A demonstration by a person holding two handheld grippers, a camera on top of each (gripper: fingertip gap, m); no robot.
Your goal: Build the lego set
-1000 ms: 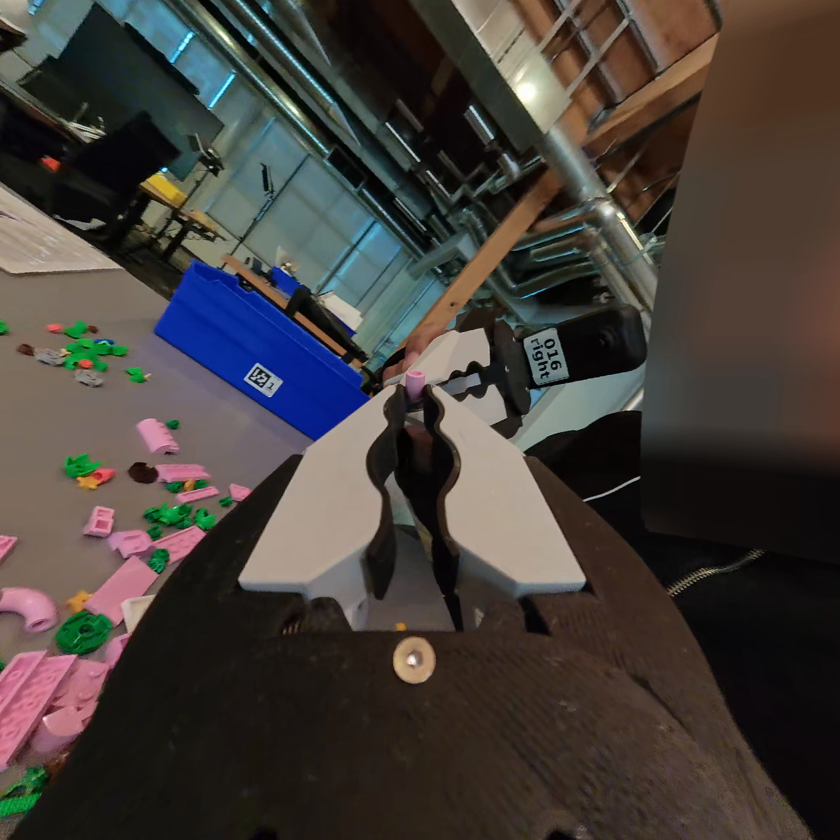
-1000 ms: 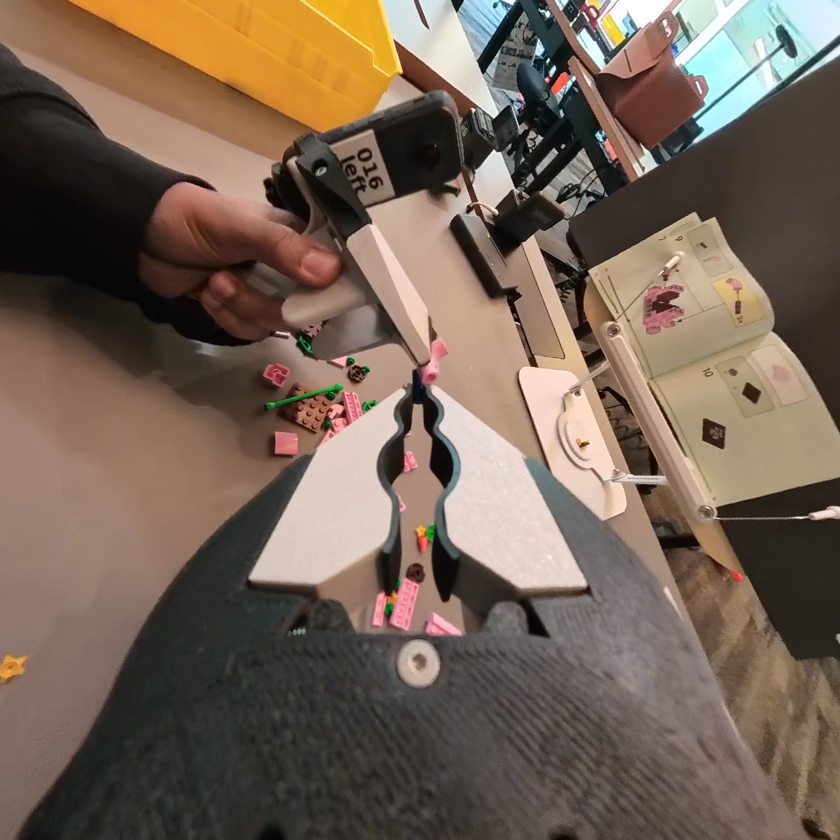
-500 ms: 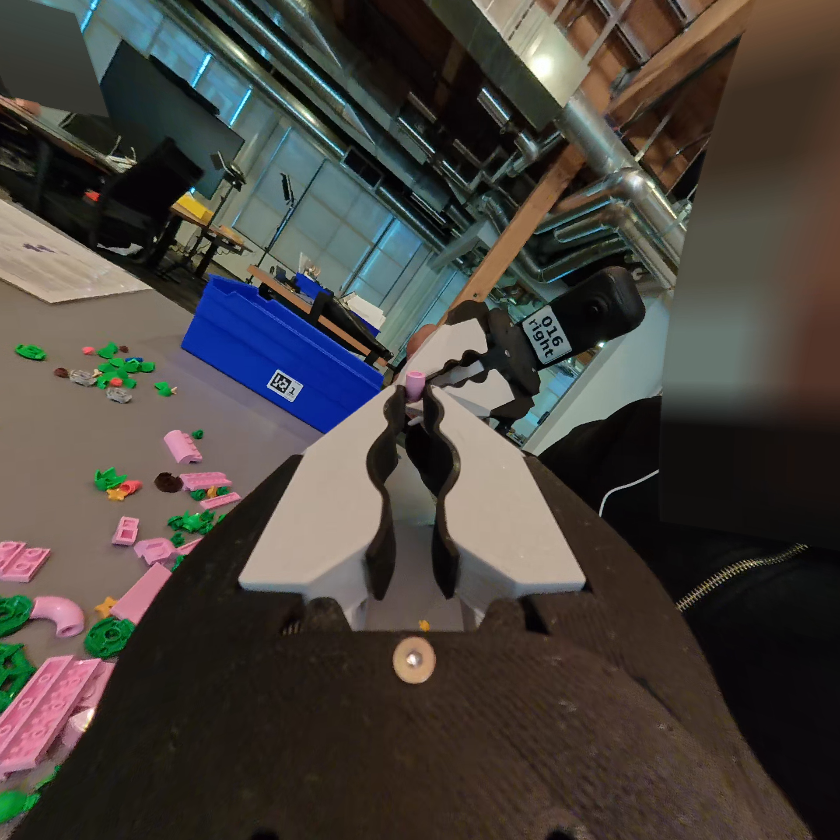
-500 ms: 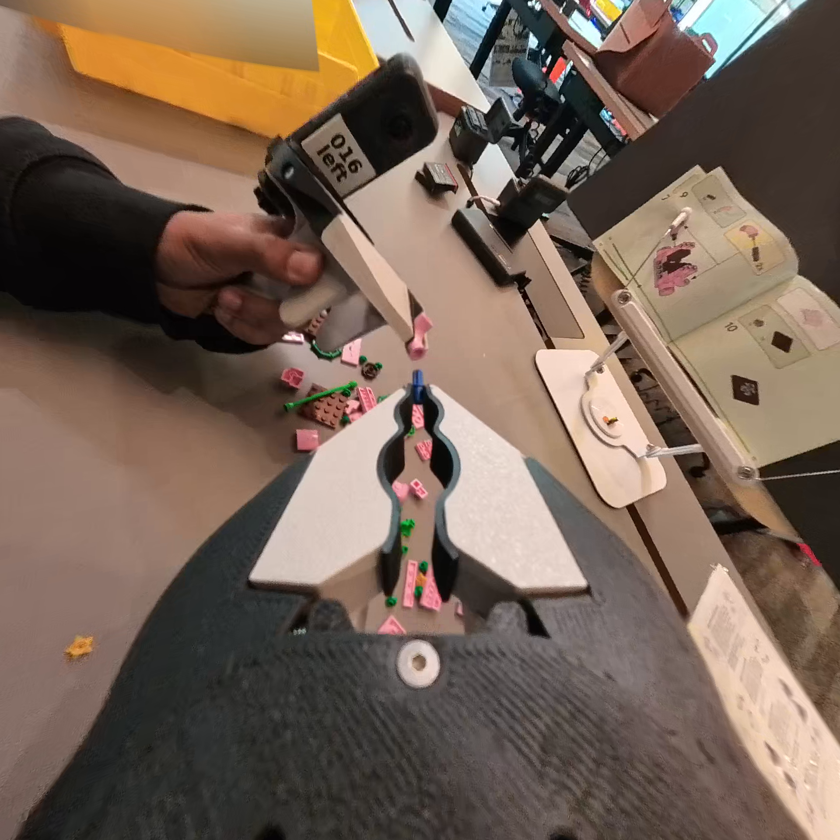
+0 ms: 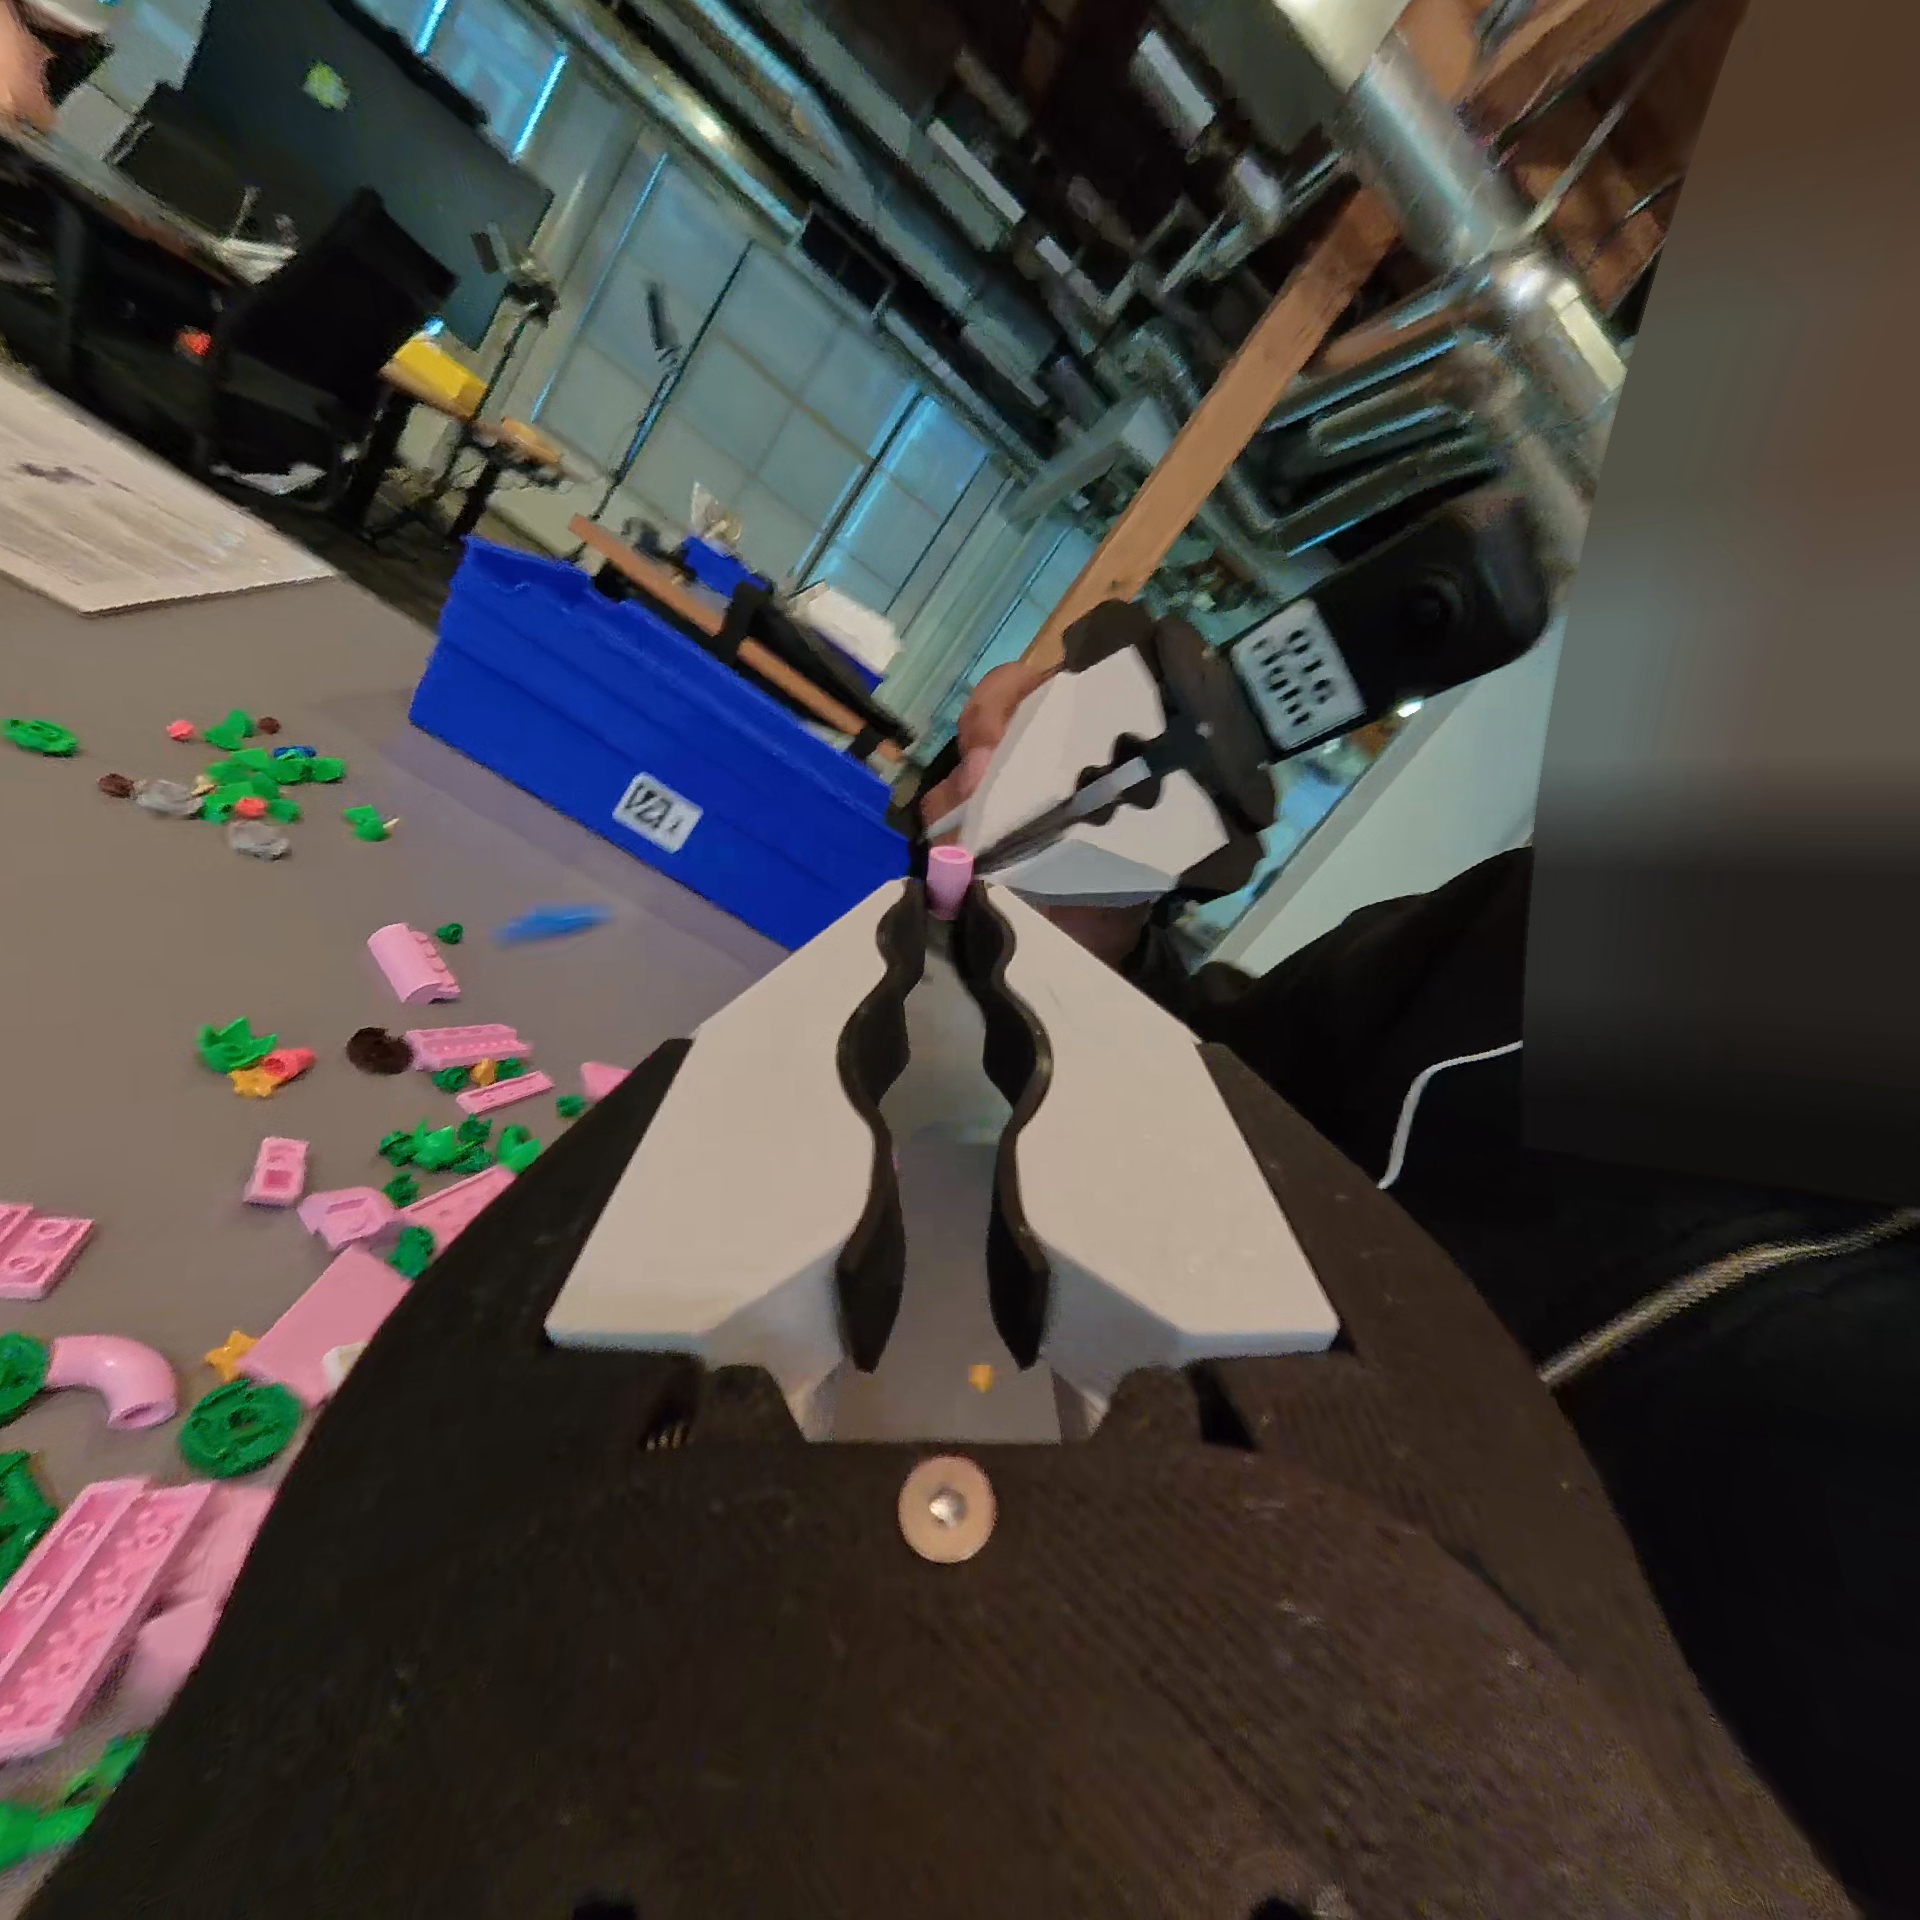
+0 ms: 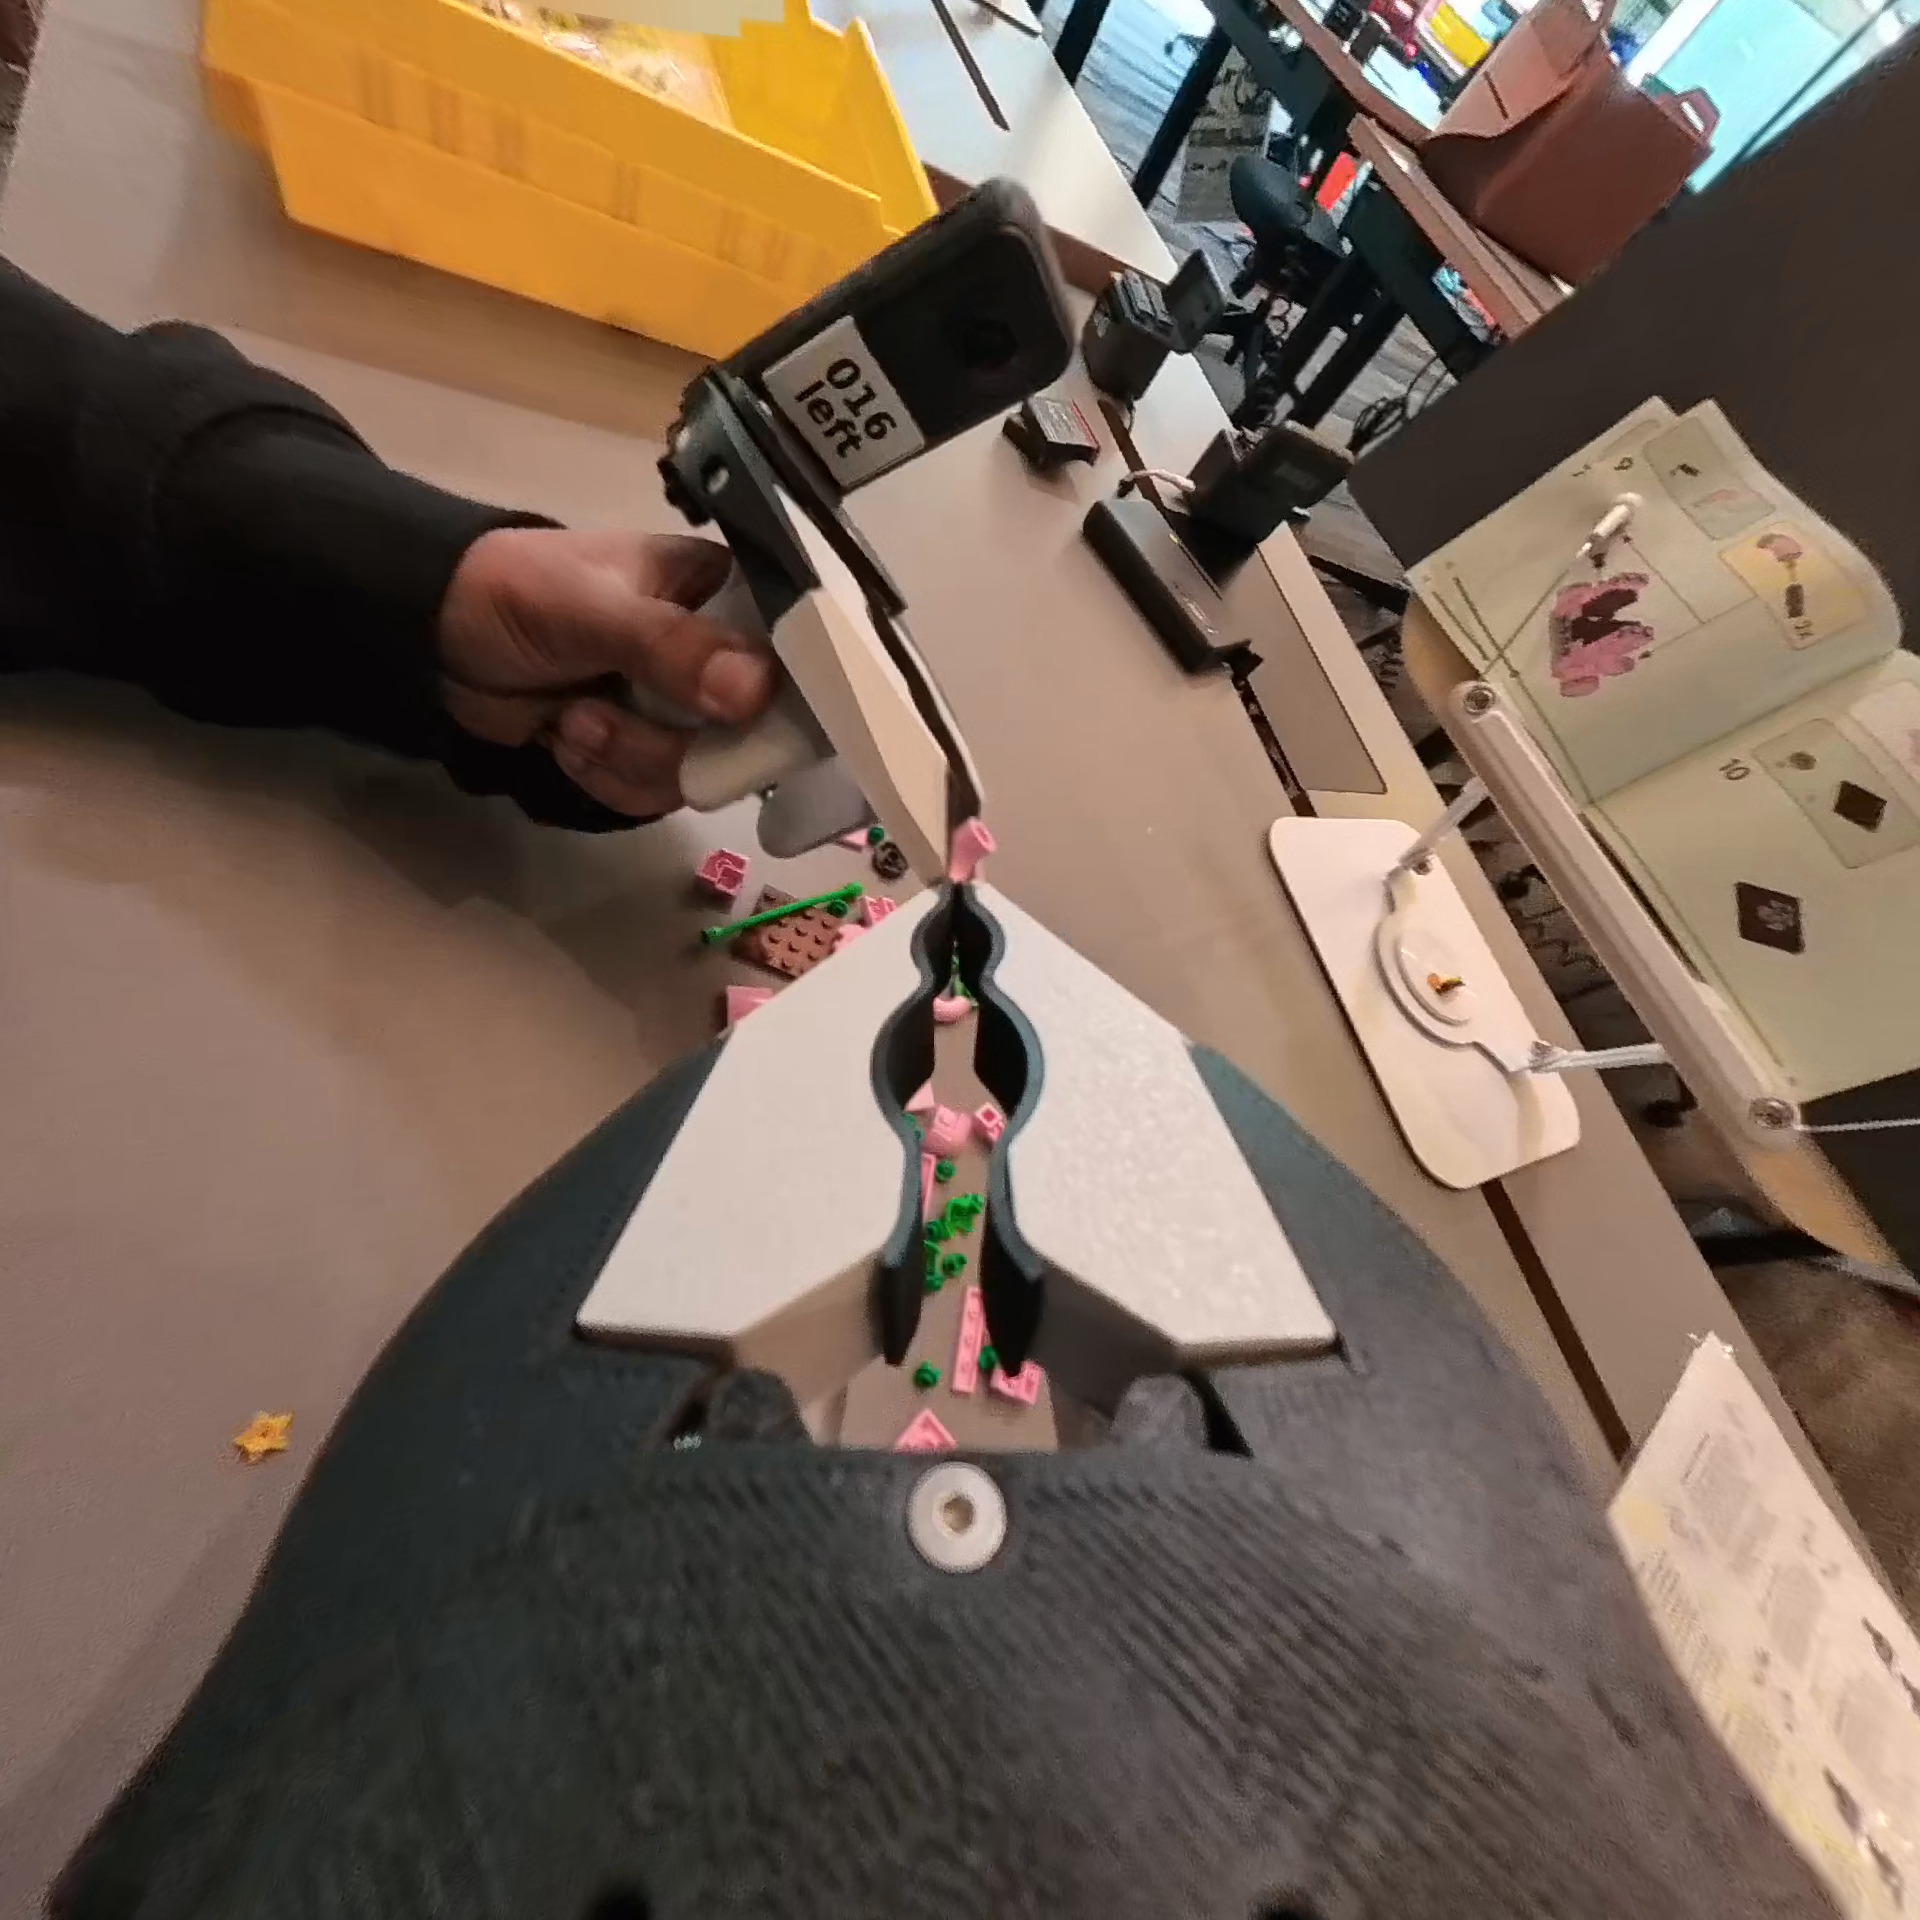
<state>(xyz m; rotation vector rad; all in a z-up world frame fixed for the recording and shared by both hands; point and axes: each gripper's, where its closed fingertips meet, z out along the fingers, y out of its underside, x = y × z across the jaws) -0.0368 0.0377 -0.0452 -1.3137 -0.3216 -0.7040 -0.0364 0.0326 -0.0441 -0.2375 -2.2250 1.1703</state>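
My left gripper [image 5: 943, 902] is shut on a small pink round piece [image 5: 949, 871] that sticks out past its tips. In the right wrist view the left gripper [image 6: 958, 826] hangs tip-down over the table with the pink piece [image 6: 974, 844] at its end. My right gripper [image 6: 954, 894] is shut, its tips just below that piece, and no piece shows between them. It also shows in the left wrist view [image 5: 935, 831], right behind the pink piece. A blurred blue piece [image 5: 551, 920] shows over the grey table [image 5: 125, 935].
Loose pink and green pieces [image 5: 447, 1143] litter the table. A blue bin [image 5: 644, 748] stands behind them, a yellow bin [image 6: 561, 197] at the far side. A brown plate [image 6: 795, 935] and green stem [image 6: 779, 914] lie below the grippers. An open instruction booklet [image 6: 1714, 675] stands on a white-based holder [image 6: 1455, 1049]. The grippers are tip to tip, or close to it. From either gripper's tips it is about 15 cm to the brown plate [image 6: 795, 935].
The two grippers have come tip to tip. The blue piece that was in the right gripper's tips is gone from them; a blue blur now shows over the table.
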